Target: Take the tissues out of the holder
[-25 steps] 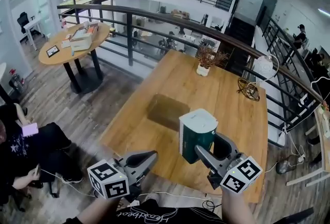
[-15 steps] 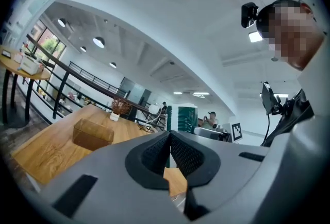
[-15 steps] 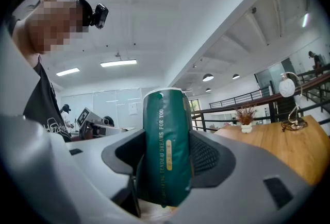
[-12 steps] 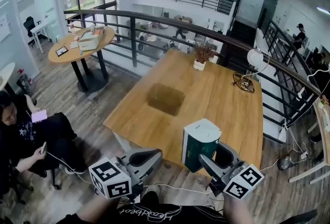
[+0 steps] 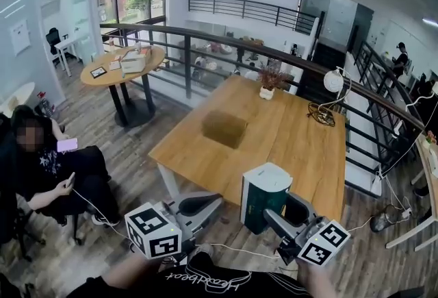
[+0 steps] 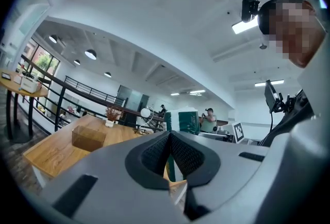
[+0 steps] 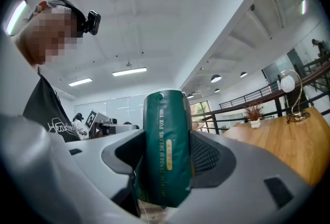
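Right gripper [image 5: 279, 211]: jaws clamped on the sides of the tissues [image 5: 263, 195], a green pack with a white top, held upright in the air. Gripper points level, away from the person, marker cube nearest the body.

Left gripper [image 5: 204, 203]: jaws closed together, nothing between them. Also level, low and beside the right one.

Both are short of the near edge of the table [image 5: 294, 146]. The holder [image 5: 224, 128] sits on the table, well apart from the tissues.
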